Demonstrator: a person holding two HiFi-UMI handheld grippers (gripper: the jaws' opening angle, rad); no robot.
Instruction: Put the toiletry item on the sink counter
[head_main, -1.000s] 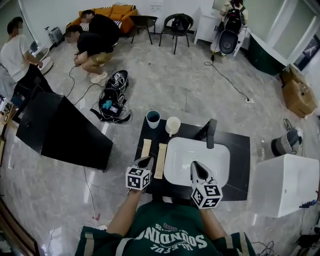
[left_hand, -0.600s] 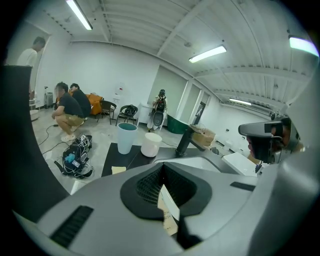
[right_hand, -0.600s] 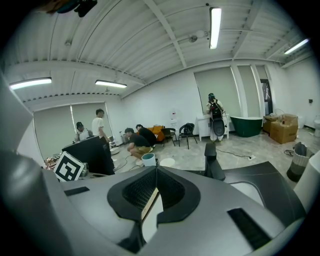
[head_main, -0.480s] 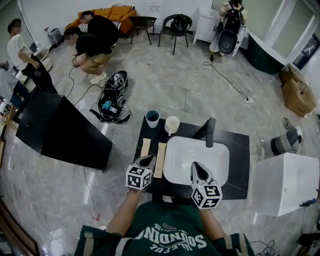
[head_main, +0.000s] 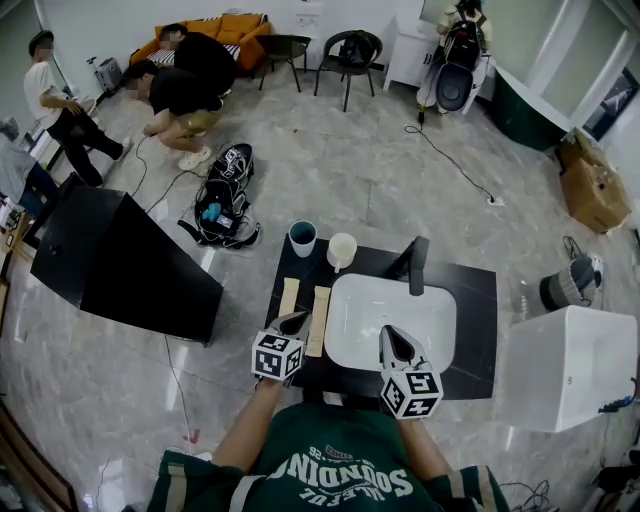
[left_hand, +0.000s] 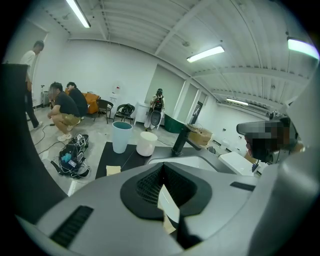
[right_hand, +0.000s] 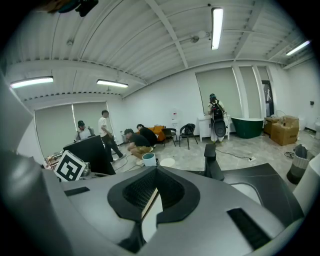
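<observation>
Two flat beige toiletry strips (head_main: 291, 296) (head_main: 320, 320) lie side by side on the left part of the black sink counter (head_main: 480, 300). Behind them stand a teal cup (head_main: 303, 238) and a white cup (head_main: 342, 250). My left gripper (head_main: 296, 319) hovers at the near end of the strips, jaws shut and empty. My right gripper (head_main: 391, 332) is over the near rim of the white basin (head_main: 395, 300), also shut and empty. In the left gripper view one beige strip (left_hand: 113, 170), the teal cup (left_hand: 121, 136) and the white cup (left_hand: 147, 143) show past the left gripper's (left_hand: 165, 200) shut jaws.
A black faucet (head_main: 415, 262) rises behind the basin. A large black panel (head_main: 130, 265) leans left of the counter, and a white cabinet (head_main: 565, 365) stands to the right. A backpack (head_main: 225, 200) lies on the floor beyond. People crouch and stand at the far left.
Both grippers hold the same place and stay shut. A person at the far left of the room has walked a few steps.
</observation>
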